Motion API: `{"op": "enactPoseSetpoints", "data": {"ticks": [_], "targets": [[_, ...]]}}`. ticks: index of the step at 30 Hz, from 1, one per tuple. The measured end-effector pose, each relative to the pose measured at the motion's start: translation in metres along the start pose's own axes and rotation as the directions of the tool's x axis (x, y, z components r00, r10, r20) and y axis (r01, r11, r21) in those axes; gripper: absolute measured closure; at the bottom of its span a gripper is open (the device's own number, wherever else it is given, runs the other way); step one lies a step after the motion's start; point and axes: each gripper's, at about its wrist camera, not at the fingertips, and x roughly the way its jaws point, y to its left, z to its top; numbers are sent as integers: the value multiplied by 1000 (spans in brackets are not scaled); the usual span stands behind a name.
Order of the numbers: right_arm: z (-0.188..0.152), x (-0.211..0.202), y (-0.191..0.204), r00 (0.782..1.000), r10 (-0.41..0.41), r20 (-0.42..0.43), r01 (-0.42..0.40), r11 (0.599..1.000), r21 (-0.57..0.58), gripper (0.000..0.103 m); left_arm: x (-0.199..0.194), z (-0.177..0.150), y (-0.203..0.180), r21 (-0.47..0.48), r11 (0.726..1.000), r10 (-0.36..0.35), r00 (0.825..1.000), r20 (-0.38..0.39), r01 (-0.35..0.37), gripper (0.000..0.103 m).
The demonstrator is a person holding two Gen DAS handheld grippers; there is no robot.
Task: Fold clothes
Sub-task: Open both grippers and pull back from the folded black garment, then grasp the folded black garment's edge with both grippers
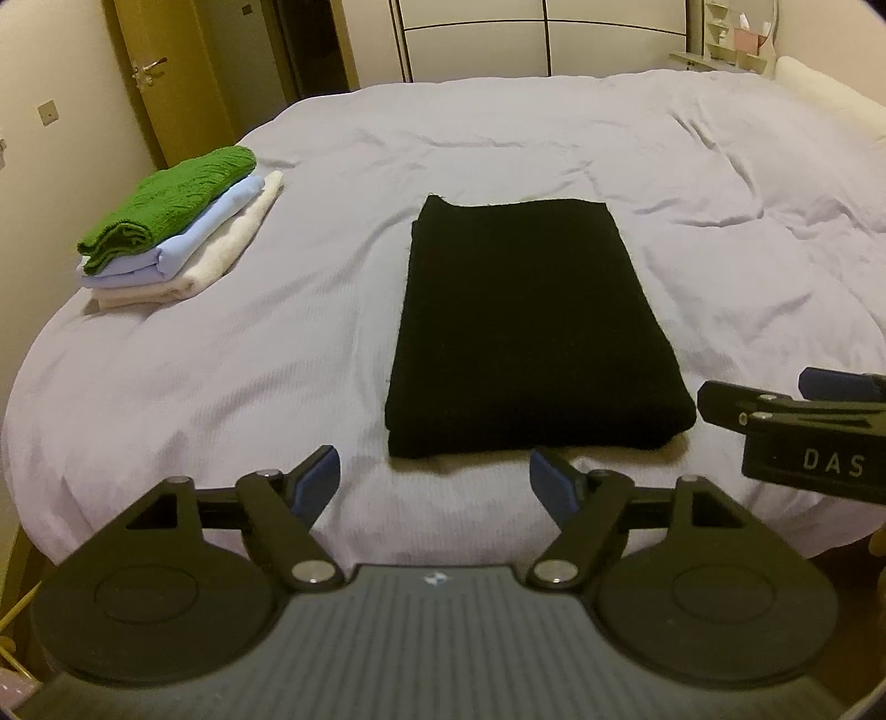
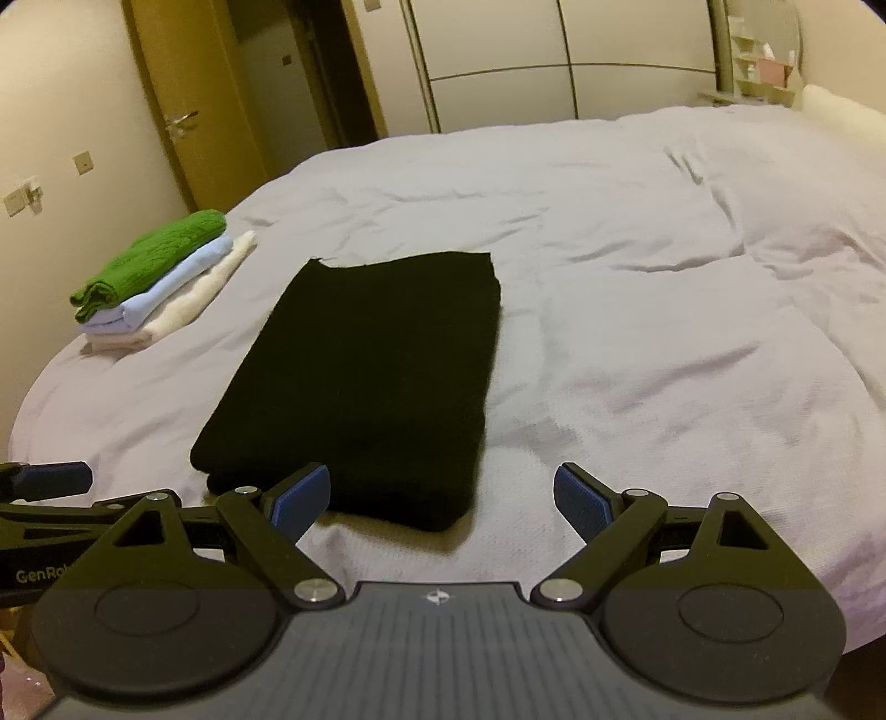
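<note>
A black garment (image 1: 526, 327) lies folded into a neat rectangle on the lilac bed cover (image 1: 277, 360); it also shows in the right wrist view (image 2: 365, 387). My left gripper (image 1: 434, 482) is open and empty, hovering just short of the garment's near edge. My right gripper (image 2: 443, 498) is open and empty, near the garment's near right corner. The right gripper also shows at the right edge of the left wrist view (image 1: 797, 410). The left gripper shows at the left edge of the right wrist view (image 2: 50, 487).
A stack of folded clothes, green (image 1: 166, 205) on light blue on cream, sits at the bed's left edge, also in the right wrist view (image 2: 149, 260). A wooden door (image 1: 166, 72) and a wardrobe (image 1: 498, 39) stand beyond the bed. A pillow (image 1: 825, 94) lies far right.
</note>
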Motion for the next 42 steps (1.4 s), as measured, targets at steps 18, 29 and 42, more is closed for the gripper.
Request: {"op": "enactPoseSetpoints", "data": {"ticks": [18,29,42], "targets": [[4,-6,7,1000,-28,9,28,1000,-13,13,-23,-1,12,-15,1000,-1,997,80,2,4],[1,-4,23,999,-7,37,9,999,-52,2,-8,-8,60,-144,987,-60,997,56,68,1],[-1,51,-23,998,-7,-56,11,997,75,2,76,-1,133,-391,853,-365,931,27,346,2]]}}
